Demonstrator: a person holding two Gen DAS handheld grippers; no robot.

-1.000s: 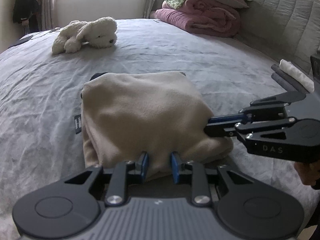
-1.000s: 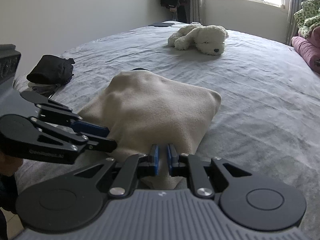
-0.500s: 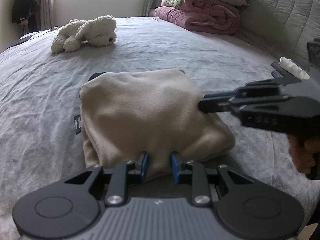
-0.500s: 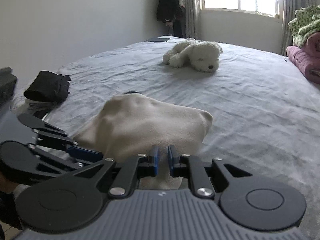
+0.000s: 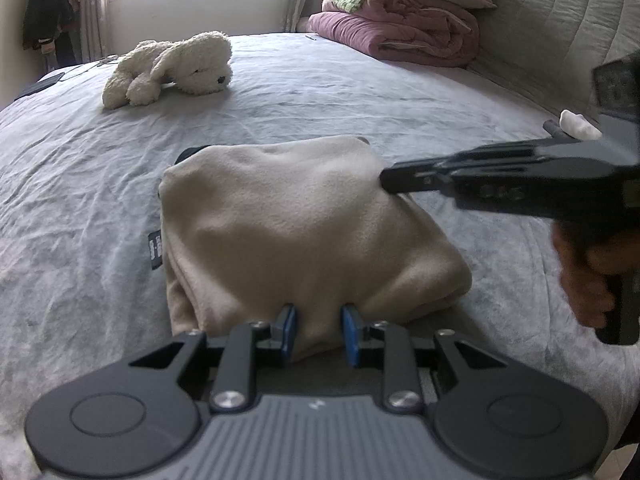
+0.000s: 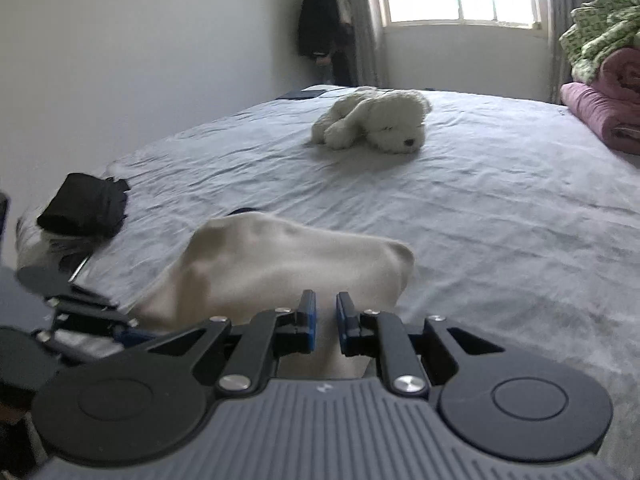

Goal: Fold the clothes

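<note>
A folded beige fleece garment [image 5: 304,224] lies on the grey bed [image 5: 80,184]. My left gripper [image 5: 317,328] is shut on the garment's near edge, with cloth bunched between its blue pads. My right gripper [image 5: 386,178] shows from the side in the left wrist view, raised above the garment's right part, jaws nearly together. In the right wrist view the right gripper [image 6: 325,322] hangs over the beige garment [image 6: 280,264], its pads a narrow gap apart with nothing between them.
A white plush dog [image 5: 172,68] lies at the far side of the bed. Pink and green blankets [image 5: 404,12] are stacked by the padded headboard [image 5: 560,32]. A black folded garment [image 6: 86,204] sits on a stack at the bed's edge.
My right gripper has let go of the garment's right edge and lifted up and away. The left gripper has held still on the near edge.
</note>
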